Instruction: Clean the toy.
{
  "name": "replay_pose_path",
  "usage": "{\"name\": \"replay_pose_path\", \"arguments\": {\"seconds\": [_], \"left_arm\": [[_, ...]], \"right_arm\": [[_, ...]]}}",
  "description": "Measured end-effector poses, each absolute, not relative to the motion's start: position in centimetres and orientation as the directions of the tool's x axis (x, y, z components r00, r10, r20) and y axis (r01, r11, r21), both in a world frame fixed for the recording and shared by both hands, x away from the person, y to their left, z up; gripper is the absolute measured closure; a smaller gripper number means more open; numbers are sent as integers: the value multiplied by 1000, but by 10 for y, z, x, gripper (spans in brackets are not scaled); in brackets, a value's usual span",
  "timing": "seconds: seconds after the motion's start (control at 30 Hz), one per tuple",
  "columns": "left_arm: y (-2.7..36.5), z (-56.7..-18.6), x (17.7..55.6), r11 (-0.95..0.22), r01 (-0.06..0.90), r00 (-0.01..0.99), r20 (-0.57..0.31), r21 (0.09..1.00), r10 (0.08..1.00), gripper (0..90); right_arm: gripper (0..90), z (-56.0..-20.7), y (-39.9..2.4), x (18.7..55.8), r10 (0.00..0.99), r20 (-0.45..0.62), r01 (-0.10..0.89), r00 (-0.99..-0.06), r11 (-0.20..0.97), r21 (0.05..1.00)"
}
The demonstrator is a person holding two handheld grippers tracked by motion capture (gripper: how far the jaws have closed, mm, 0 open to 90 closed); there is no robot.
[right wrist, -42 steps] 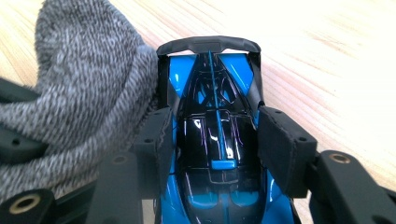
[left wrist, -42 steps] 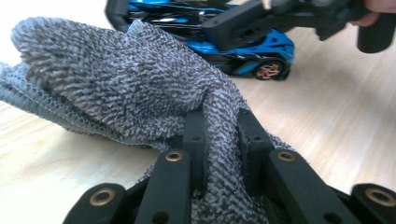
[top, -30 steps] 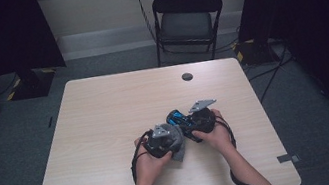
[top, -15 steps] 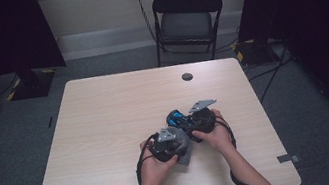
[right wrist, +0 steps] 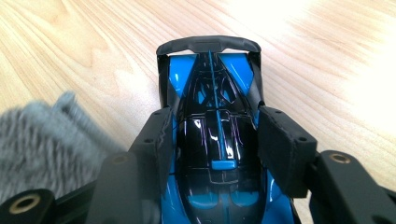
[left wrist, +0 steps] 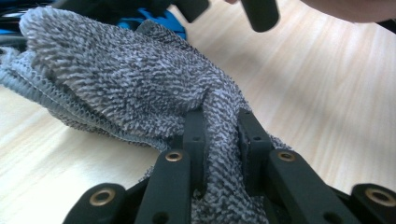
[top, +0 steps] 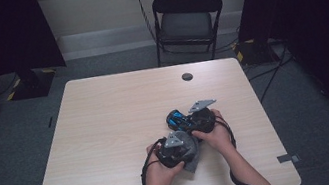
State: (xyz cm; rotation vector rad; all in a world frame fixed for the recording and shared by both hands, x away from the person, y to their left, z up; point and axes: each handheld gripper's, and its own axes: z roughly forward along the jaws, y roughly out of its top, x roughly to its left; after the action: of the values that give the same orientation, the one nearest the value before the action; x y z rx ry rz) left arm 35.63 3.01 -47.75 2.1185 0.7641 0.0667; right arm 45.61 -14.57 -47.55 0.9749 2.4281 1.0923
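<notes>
A blue and black toy car (right wrist: pixel 212 140) sits between the jaws of my right gripper (right wrist: pixel 212 140), which is shut on its sides, its rear wing pointing away from the camera. In the high view the car (top: pixel 176 119) lies right of the table's middle, with the right gripper (top: pixel 183 122) behind it. My left gripper (left wrist: pixel 219 140) is shut on a fold of a grey terry cloth (left wrist: pixel 121 79). The cloth (top: pixel 193 161) hangs under the left gripper (top: pixel 186 148), close beside the car. The cloth's edge (right wrist: pixel 42 144) is at the left of the right gripper view.
The wooden table (top: pixel 108 132) has a small black disc (top: pixel 187 76) near its far edge. A black folding chair (top: pixel 185 18) stands behind the table. Cables trail from both grippers toward the near edge.
My left gripper with the cloth has shifted right, nearer the car. The right gripper and the car have stayed put.
</notes>
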Motion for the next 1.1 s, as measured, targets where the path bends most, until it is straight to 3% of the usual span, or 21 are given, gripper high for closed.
{"name": "replay_pose_path", "arguments": {"seconds": [1.1], "left_arm": [[14,-463,336,-463,436,873,-236,772,428,767]], "right_arm": [[464,-475,-145,457,691,4,463,-723,480,745]]}}
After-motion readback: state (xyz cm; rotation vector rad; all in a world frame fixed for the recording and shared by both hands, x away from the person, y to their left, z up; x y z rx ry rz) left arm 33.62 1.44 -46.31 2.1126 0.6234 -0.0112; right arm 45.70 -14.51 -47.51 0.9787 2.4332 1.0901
